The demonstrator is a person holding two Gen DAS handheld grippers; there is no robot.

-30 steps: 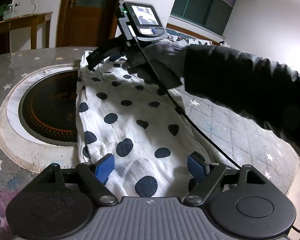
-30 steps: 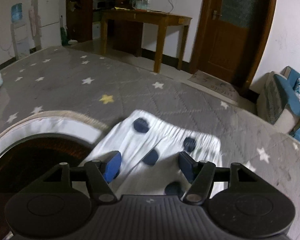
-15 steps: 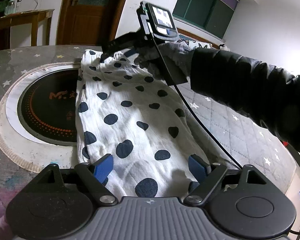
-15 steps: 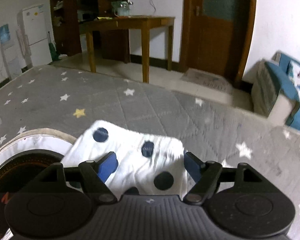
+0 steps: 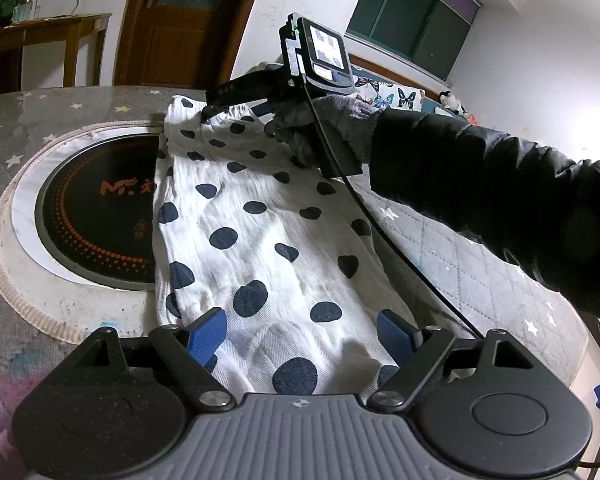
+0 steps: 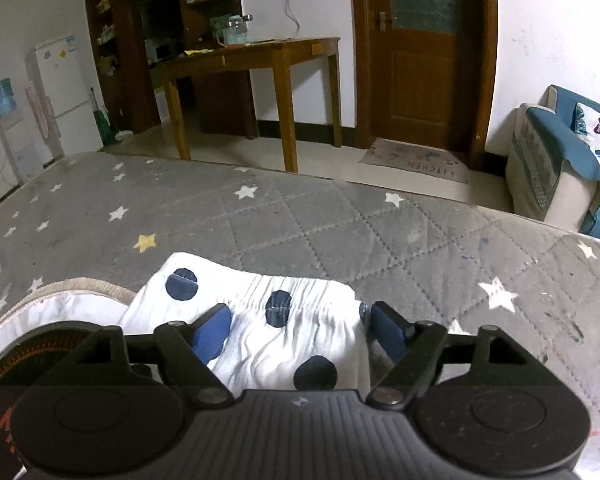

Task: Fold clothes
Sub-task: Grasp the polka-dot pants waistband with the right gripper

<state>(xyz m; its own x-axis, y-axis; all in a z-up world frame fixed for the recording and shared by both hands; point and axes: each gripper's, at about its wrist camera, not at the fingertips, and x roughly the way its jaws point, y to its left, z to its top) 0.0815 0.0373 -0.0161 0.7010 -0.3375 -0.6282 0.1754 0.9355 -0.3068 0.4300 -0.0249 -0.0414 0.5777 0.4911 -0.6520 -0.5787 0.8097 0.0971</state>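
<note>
Spotted cloth (image 5: 260, 236) laid out on the grey surface (image 6: 340, 224).
Left gripper (image 5: 300, 330) and right gripper (image 6: 300, 330) gape wide at opposite ends of it.

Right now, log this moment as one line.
step: fold | polka-dot garment flat on quilted table cover | left gripper open, near end | right gripper open, far end

A white garment with dark blue polka dots (image 5: 260, 236) lies spread lengthwise on the grey star-patterned table, wrinkled but mostly flat. Its left edge overlaps the round black cooktop inset. The gathered, elastic-looking far end (image 6: 268, 292) rests flat on the quilted cover.
</note>
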